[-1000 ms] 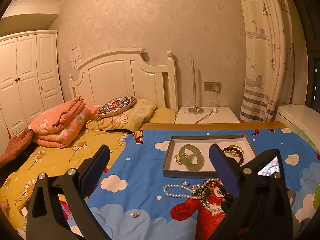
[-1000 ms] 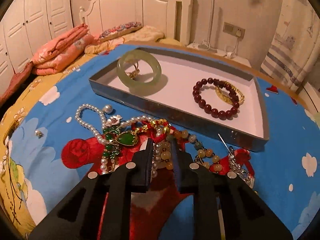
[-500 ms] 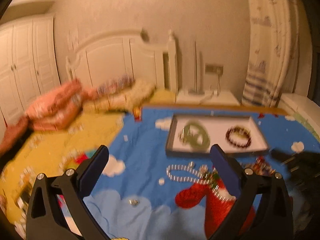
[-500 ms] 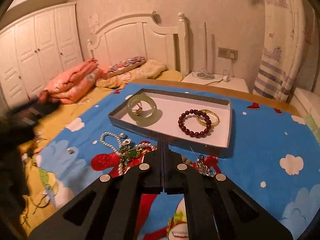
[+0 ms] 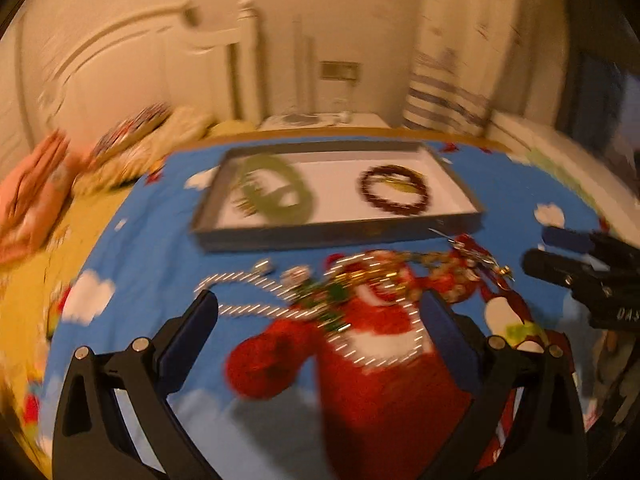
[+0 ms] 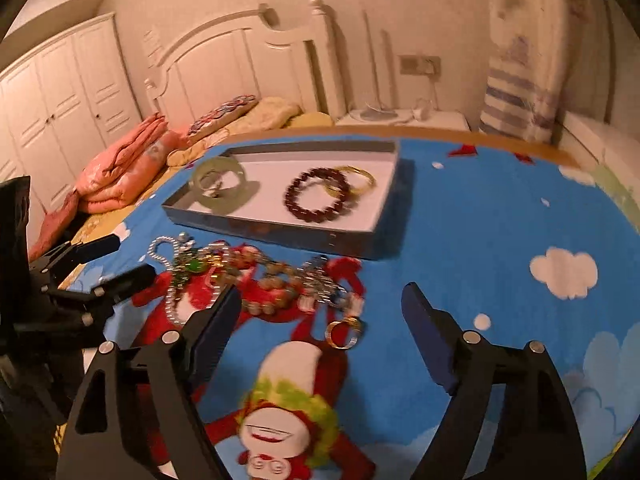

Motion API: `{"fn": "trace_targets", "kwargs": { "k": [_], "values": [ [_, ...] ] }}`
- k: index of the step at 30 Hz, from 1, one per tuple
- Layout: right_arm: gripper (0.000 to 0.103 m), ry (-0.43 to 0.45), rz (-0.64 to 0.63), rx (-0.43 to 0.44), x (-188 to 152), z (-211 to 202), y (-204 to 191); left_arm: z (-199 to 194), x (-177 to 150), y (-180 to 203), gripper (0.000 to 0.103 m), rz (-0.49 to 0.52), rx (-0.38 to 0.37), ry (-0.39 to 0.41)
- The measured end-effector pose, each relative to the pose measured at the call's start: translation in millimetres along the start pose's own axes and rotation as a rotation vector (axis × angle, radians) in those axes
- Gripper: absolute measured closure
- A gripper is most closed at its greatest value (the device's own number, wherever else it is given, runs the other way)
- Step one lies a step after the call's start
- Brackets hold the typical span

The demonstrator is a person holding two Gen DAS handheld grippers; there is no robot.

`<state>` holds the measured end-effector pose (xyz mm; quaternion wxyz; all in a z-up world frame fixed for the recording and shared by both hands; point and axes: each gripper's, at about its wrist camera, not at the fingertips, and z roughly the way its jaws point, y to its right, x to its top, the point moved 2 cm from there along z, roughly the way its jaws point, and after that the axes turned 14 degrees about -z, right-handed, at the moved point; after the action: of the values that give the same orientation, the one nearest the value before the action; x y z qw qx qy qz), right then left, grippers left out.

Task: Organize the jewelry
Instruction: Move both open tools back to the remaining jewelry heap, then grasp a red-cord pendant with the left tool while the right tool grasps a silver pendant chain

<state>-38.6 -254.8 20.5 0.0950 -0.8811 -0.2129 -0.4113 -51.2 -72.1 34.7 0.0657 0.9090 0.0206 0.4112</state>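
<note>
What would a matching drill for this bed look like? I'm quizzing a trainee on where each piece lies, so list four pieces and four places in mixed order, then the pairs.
Pieces:
1. green bangle
2. dark red bead bracelet
3. pearl necklace
4. gold ring

Places:
A. on the blue blanket, between the right gripper's open fingers
B. in the tray, left part
C. in the tangled pile in front of the tray
D. in the tray, overlapping a gold bangle

Pairs: 1-B, 2-D, 3-C, 4-A

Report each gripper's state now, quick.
Left gripper: open, holding nothing.
Right gripper: jaws opening, nothing between them; small gold ring lies loose on the blanket.
</note>
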Motion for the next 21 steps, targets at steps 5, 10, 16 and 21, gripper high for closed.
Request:
{"fn": "trace_targets", "kwargs": {
  "k": [5, 10, 16, 21],
  "values": [
    [0.024, 0.006, 0.06, 0.005, -5.9, 3.5, 21.3, 43.1, 3.7, 36.9, 0.03, 0.087, -0.011, -0.082],
    [0.024, 0.0, 0.065, 0.031, -8.4, 6.9, 28.6, 59.6, 9.0, 37.5, 0.095, 0.058, -0.045, -0.111],
    [0.028, -0.035, -0.044, 0.089, -4.2, 15.9, 8.2, 28.0, 26.8, 9.8, 0.095, -0.056, -0.149, -0.055],
    [0.053, -0.13, -0.107, 0.067, 2.8, 42.2, 0.0, -0.2, 48.9, -10.7, 0.095, -0.142, -0.26, -0.019]
  ]
}}
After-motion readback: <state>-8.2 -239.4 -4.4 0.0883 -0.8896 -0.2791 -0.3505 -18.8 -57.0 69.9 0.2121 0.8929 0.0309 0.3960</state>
